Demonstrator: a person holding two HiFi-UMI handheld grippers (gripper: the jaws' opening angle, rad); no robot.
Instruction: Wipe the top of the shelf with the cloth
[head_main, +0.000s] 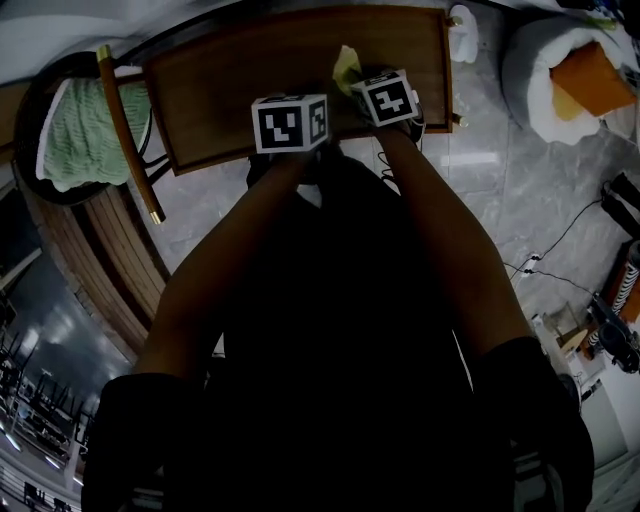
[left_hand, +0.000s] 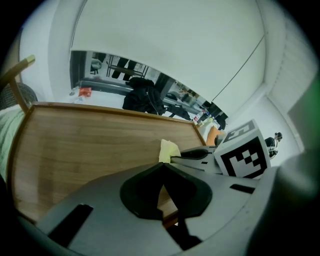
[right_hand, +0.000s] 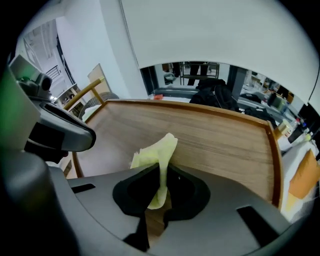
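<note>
The shelf top (head_main: 240, 85) is a brown wooden board with a raised rim, also seen in the left gripper view (left_hand: 85, 145) and the right gripper view (right_hand: 215, 135). My right gripper (right_hand: 161, 187) is shut on a pale yellow cloth (right_hand: 156, 152), which sticks up between its jaws above the board's near edge. In the head view the cloth (head_main: 346, 68) pokes out ahead of the right gripper's marker cube (head_main: 385, 98). My left gripper (left_hand: 161, 192) is shut with nothing in it, beside the right one, over the board's near edge; the cloth (left_hand: 168, 150) shows to its right.
A chair with a green knitted cushion (head_main: 85, 135) stands left of the shelf. A white round container with an orange thing inside (head_main: 575, 75) sits on the floor at the right. Cables (head_main: 550, 265) lie on the grey floor. A wall rises behind the shelf.
</note>
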